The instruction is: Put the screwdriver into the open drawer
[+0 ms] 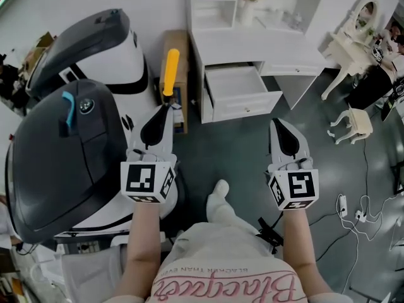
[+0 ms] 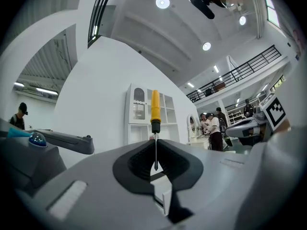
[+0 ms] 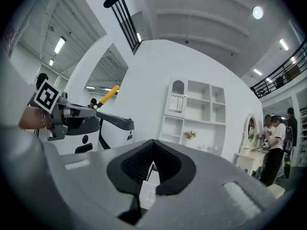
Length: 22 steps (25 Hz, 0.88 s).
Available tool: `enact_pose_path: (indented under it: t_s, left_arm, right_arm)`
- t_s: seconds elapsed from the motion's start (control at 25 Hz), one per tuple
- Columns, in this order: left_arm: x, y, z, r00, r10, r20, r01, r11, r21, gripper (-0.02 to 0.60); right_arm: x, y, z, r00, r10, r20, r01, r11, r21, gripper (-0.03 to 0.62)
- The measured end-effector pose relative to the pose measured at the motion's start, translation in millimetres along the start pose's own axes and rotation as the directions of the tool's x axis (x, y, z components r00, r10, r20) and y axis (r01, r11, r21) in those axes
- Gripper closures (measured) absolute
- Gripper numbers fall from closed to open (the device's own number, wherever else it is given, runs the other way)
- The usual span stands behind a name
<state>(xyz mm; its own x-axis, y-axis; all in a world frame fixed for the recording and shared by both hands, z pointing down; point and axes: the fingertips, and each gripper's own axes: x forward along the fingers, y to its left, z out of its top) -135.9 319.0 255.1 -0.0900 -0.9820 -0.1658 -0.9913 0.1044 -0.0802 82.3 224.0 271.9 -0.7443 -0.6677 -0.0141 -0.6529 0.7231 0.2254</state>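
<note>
Left tongs [image 1: 165,105] are pinching the yellow-handled steel screwdriver [image 1: 170,72] by its shaft, seemingly for carrying to the open white drawer [image 1: 247,110]; right tongs [image 1: 278,124] are hovering pressed together, empty.

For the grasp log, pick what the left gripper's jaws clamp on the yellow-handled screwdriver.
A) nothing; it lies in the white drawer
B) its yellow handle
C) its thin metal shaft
C: the left gripper has its jaws shut on the thin metal shaft of the yellow-handled screwdriver, with the handle sticking out beyond them.
</note>
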Motion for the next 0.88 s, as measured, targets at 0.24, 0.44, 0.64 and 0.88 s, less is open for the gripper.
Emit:
enact_pose_path:
  t_s: [0.24,0.44,0.64,0.88]
  left_arm:
    - [52,8,-8,1.000,-0.008,-0.018,0.008,1.000,-0.001,0.543]
    - [104,11,-16,0.999,-0.018,-0.032,0.018,1.000,-0.006,0.543]
    - [151,17,-27,0.999,-0.025,-0.048,0.024,1.000,-0.009,0.543]
    - [209,22,-35,0.997,-0.044,-0.059,0.043,0.999,-0.014,0.543]
  right_arm:
    - [45,-28,-9,1.000,-0.009,-0.008,0.010,1.000,0.024,0.594]
    - [85,-61,-19,1.000,-0.022,-0.022,0.023,0.999,0.043,0.594]
    - [127,-87,-30,0.999,-0.020,-0.037,0.022,0.998,0.061,0.592]
    - [169,-118,-39,0.999,-0.030,-0.039,0.033,0.997,0.076,0.592]
